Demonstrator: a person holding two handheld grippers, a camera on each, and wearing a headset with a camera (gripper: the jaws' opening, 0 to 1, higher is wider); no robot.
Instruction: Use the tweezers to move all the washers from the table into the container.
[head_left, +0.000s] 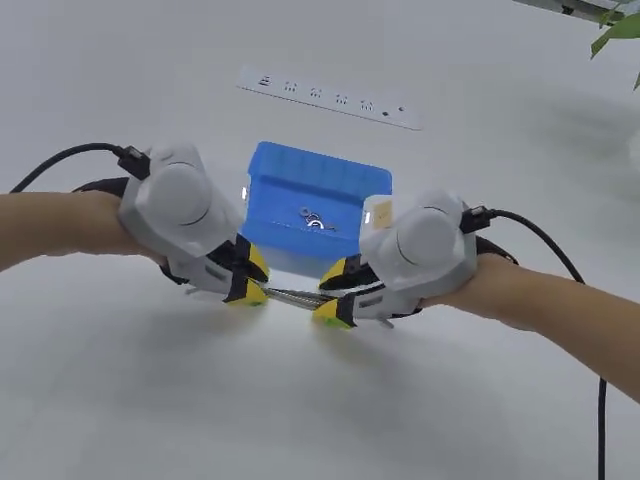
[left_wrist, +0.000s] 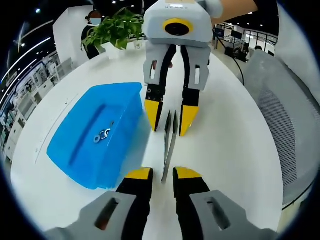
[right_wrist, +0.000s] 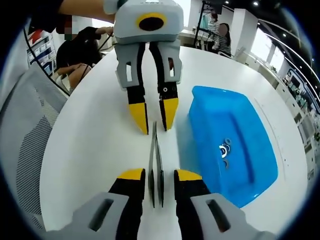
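Between the two facing grippers, the tweezers (head_left: 295, 296) lie on the white table (head_left: 300, 400) before the blue container (head_left: 300, 170), which holds several washers (head_left: 312, 218). Up close, the left gripper (left_wrist: 163, 174) stands narrowly parted around their joined end, the right gripper (right_wrist: 156, 174) likewise around the spread arms. The head view adds a power strip (head_left: 330, 97) beyond

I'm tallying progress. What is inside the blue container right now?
A small cluster of washers lies on the floor of the container, near its middle. They overlap and cover one another, so their exact number cannot be told. Nothing else shows inside.
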